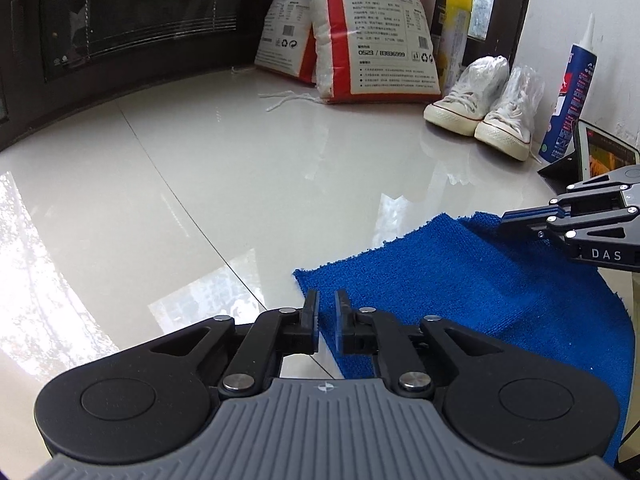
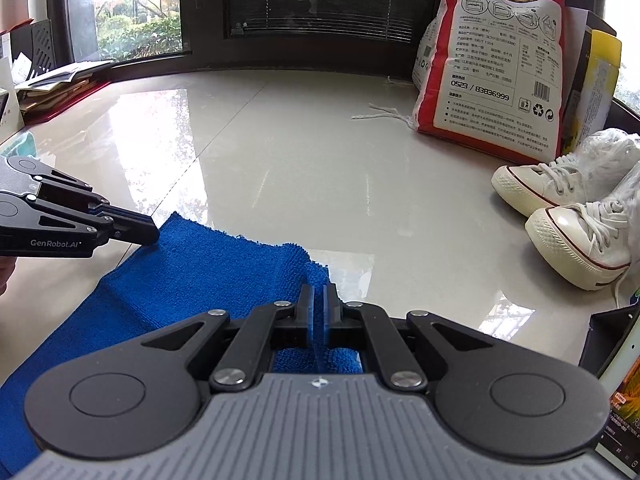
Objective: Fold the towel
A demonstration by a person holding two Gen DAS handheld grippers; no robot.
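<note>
Left wrist view: the left gripper (image 1: 326,304) stands with its jaws a narrow way apart, their pads clear of the cloth, over the near-left corner of the blue towel (image 1: 472,292). No earlier picture bears on it; nothing is pinched between them now. The towel lies flat on the glossy pale worktop (image 1: 200,184), spreading from the jaws toward 3 o'clock. At 2 o'clock the right gripper (image 1: 505,222) comes in from the picture's edge, its tips at the towel's far corner.

In the right wrist view the right gripper (image 2: 319,304) has its jaws drawn together on the towel's (image 2: 192,272) edge, a thin fold of blue cloth caught between the pads. The cloth looks doubled here, one layer lying over another, though the fisheye makes the layers hard to count. At 9 o'clock the left gripper (image 2: 154,236) rests its tips at the towel's far-left corner; from this side I cannot tell how its jaws stand.

Beyond the towel, at 1 o'clock, a red-and-white sack (image 2: 492,64) stands against the dark window frame, with a pair of white canvas shoes (image 2: 568,216) just beside it at 2 o'clock. A stack of papers (image 2: 52,88) lies at 10 o'clock.
</note>
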